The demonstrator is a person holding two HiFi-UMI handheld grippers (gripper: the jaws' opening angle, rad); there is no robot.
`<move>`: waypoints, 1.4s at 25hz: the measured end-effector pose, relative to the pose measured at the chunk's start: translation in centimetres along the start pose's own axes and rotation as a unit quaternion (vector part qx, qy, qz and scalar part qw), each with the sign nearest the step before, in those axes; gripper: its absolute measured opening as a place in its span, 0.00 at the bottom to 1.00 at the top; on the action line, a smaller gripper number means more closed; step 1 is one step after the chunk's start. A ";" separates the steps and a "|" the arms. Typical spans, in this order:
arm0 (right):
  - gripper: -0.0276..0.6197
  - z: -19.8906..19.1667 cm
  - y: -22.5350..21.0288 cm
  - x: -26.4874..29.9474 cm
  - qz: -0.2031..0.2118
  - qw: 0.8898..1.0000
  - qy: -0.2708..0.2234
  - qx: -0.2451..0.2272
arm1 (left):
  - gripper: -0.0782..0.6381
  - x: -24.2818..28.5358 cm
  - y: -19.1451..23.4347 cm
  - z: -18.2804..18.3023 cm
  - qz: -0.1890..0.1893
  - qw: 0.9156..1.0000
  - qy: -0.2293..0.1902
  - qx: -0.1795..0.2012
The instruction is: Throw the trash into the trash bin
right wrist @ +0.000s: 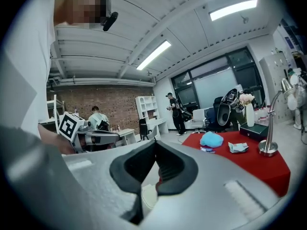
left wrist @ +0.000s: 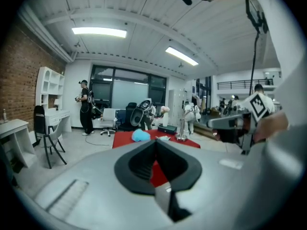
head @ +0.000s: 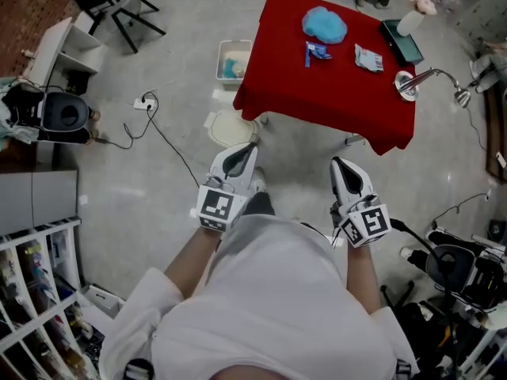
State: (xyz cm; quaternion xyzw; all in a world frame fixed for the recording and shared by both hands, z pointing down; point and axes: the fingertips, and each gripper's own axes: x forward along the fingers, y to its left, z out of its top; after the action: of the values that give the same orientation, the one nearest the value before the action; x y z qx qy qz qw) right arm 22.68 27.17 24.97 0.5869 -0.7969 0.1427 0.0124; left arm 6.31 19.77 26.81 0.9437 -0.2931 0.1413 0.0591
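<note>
A red-covered table (head: 285, 85) stands ahead of me. On it lie a crumpled blue lump (head: 324, 24), a small blue wrapper (head: 317, 51) and a silvery wrapper (head: 368, 58). A small white bin (head: 234, 60) sits on the floor at the table's left edge. My left gripper (head: 242, 150) and right gripper (head: 342, 165) hang close to my body, short of the table, both shut and empty. The left gripper view shows its jaw tips meeting (left wrist: 155, 142), with the blue lump (left wrist: 141, 135) beyond. The right gripper (right wrist: 155, 143) looks toward the blue lump (right wrist: 211, 139) and silvery wrapper (right wrist: 238, 147).
A desk lamp (head: 412, 81) and a dark box (head: 402, 40) stand on the table's right side. A pale round disc (head: 232, 127) lies on the floor near the table's corner. A power strip and cable (head: 144, 103) trail left. Chairs (head: 119, 2) stand far left; a person (left wrist: 86, 107) stands behind.
</note>
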 end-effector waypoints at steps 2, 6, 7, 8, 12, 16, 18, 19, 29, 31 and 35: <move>0.04 0.2 0.4 2.0 0.005 1.000 0.001 -0.003 | 0.12 0.3 1.7 -0.1 -0.003 1.000 0.001 0.003; 0.04 0.2 1.2 5.5 0.011 1.000 0.010 -0.007 | 0.12 0.7 4.4 -0.6 -0.009 1.000 0.005 0.007; 0.04 0.1 1.5 6.2 0.012 1.000 0.013 -0.009 | 0.12 0.7 5.1 -0.7 -0.009 1.000 0.005 0.006; 0.04 0.1 1.7 6.8 0.013 1.000 0.015 -0.011 | 0.12 0.6 5.7 -0.9 -0.007 1.000 0.007 0.003; 0.04 -0.5 2.6 8.9 0.025 0.999 0.028 -0.006 | 0.12 0.3 7.9 -2.0 0.012 1.000 0.015 -0.020; 0.05 -1.2 2.3 10.6 0.042 0.998 0.041 -0.003 | 0.12 0.5 9.4 -2.9 0.043 0.998 0.023 -0.049; 0.04 -1.4 1.9 11.5 0.053 0.998 0.045 -0.004 | 0.12 0.8 9.9 -3.7 0.048 0.998 0.025 -0.040; 0.04 -1.6 1.6 12.0 0.059 0.997 0.047 -0.004 | 0.12 0.9 10.2 -4.1 0.053 0.998 0.025 -0.039; 0.04 -5.9 -1.2 17.1 0.109 0.987 0.113 -0.030 | 0.12 3.7 12.9 -9.8 0.128 0.987 0.060 -0.082; 0.04 -7.2 -1.8 17.9 0.114 0.985 0.123 -0.028 | 0.12 4.6 13.3 -11.3 0.137 0.984 0.067 -0.090; 0.04 -10.1 -2.8 19.2 0.127 0.981 0.145 -0.021 | 0.12 6.5 13.8 -14.6 0.144 0.981 0.084 -0.103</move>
State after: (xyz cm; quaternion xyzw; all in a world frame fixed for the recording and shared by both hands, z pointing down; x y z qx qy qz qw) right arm 17.85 10.93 38.84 0.4536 -0.8576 0.2096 0.1218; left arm 0.21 7.78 43.07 0.8651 -0.4332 0.1967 0.1592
